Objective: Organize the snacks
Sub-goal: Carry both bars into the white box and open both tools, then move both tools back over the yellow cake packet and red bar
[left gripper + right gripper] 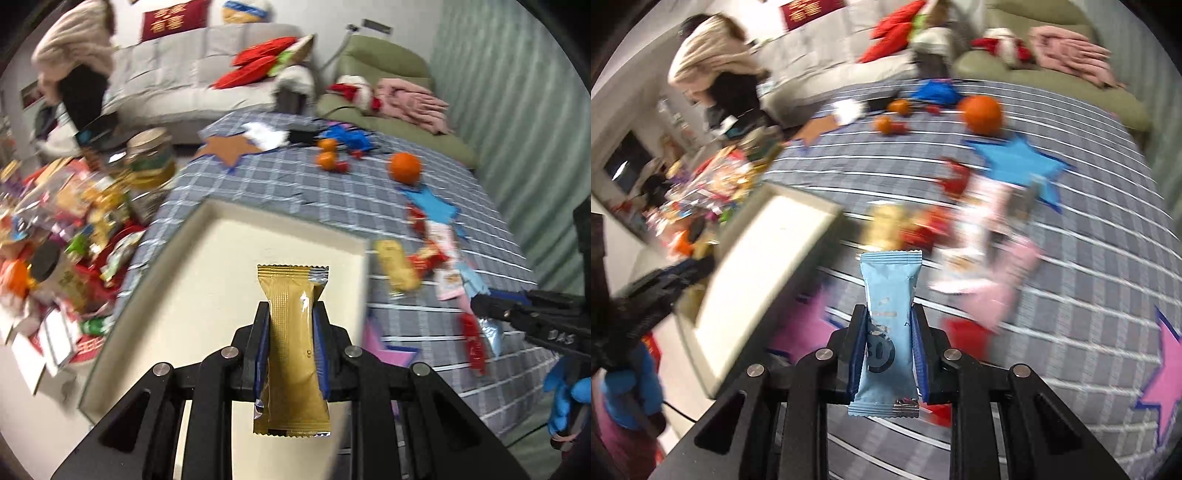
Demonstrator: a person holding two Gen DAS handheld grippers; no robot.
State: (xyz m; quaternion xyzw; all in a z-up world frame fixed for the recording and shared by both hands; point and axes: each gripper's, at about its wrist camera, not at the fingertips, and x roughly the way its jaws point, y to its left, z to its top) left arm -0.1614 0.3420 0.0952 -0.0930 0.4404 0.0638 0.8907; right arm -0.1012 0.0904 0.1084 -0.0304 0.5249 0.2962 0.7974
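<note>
My left gripper [291, 314] is shut on a gold snack packet [293, 347] and holds it upright above a cream tray [177, 295]. My right gripper [889, 317] is shut on a light blue snack packet [888, 332] above the grey checked tablecloth [1052, 295], to the right of the tray [764, 254]. Loose snack packets [417, 262] lie on the cloth right of the tray; they also show blurred in the right wrist view [923, 225]. The right gripper's body shows at the right edge of the left wrist view [532, 317].
A heap of snacks and jars [74, 221] lies left of the tray. Oranges [404, 168] and paper stars [1019, 162] lie on the far cloth. A sofa [207, 74], a green chair [384, 74] and a person [720, 77] are behind.
</note>
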